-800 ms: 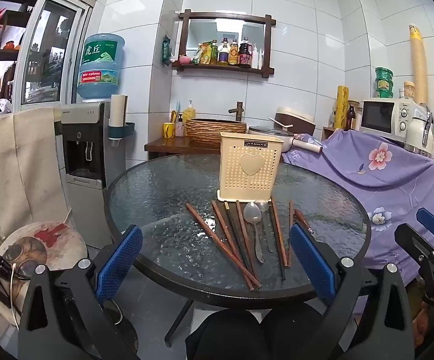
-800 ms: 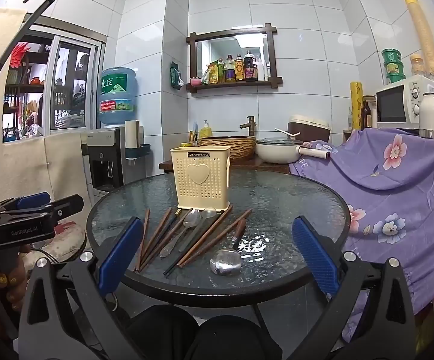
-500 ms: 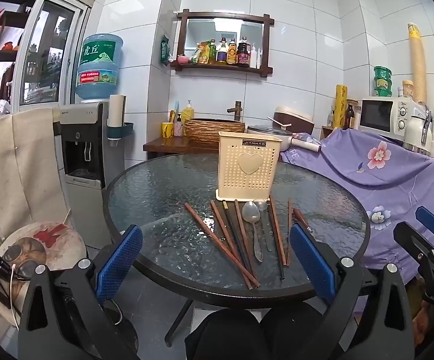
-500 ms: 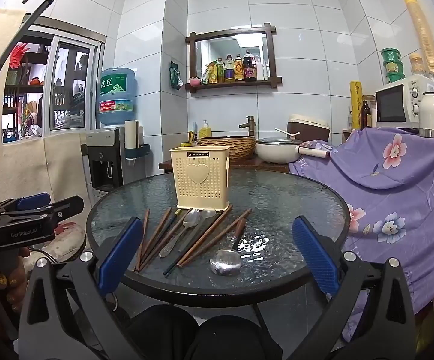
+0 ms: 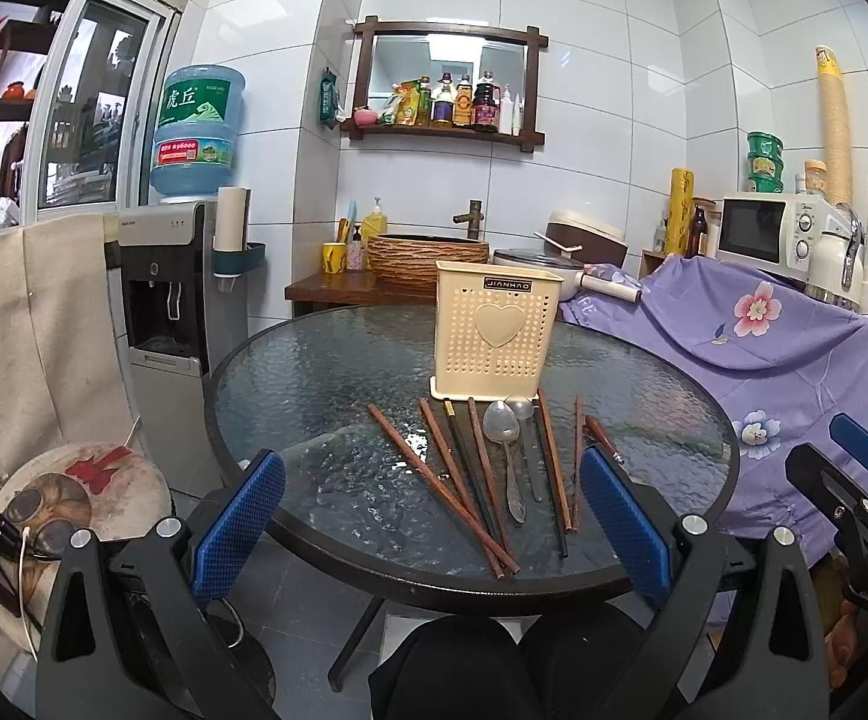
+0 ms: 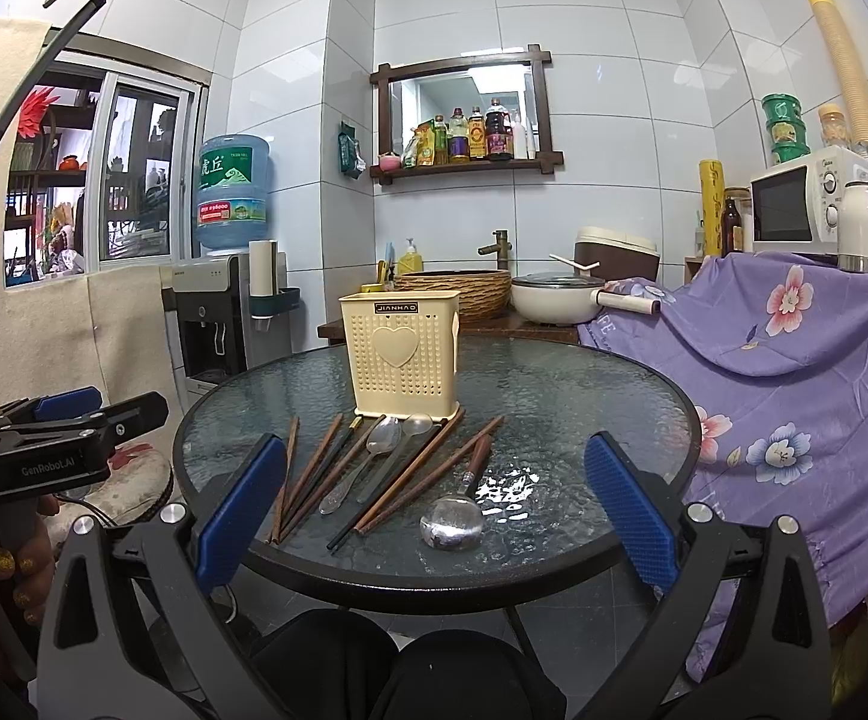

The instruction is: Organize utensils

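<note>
The cream perforated plastic utensil holder (image 5: pixel 495 336) stands upright on the round glass table (image 5: pixel 314 384); its inside is hidden. Brown wooden chopsticks (image 5: pixel 439 480) and metal spoons (image 5: pixel 504 438) lie before it. Left gripper (image 5: pixel 434 519) and right gripper (image 6: pixel 431 510) hover spread wide, empty.

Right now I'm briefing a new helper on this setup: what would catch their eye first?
Probably the cream utensil holder with a heart on its front, standing upright mid-table on the round glass table. In front of it, chopsticks and spoons lie fanned out loose, with a wooden-handled ladle nearest the edge. Both grippers hang open, empty.
</note>
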A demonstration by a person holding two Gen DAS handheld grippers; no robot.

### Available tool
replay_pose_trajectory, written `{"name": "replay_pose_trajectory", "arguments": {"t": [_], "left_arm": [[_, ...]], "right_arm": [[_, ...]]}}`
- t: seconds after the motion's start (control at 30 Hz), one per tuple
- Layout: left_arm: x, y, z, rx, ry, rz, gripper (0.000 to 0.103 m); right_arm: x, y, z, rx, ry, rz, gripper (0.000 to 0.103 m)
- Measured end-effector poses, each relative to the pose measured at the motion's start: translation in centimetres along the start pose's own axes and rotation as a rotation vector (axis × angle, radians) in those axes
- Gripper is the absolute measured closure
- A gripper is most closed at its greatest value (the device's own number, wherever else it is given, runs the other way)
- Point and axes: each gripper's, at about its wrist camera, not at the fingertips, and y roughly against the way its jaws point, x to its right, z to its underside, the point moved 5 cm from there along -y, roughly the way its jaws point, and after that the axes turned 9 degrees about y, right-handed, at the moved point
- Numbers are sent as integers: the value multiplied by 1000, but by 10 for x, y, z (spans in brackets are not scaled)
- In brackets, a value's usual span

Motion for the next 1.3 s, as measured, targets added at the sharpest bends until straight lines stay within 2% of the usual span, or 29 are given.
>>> {"name": "replay_pose_trajectory", "arguments": {"t": [1.3], "left_arm": [[5,-2,7,-6,3,0,6]], "right_arm": [[0,-5,5,-7,-5,-1,5]]}}
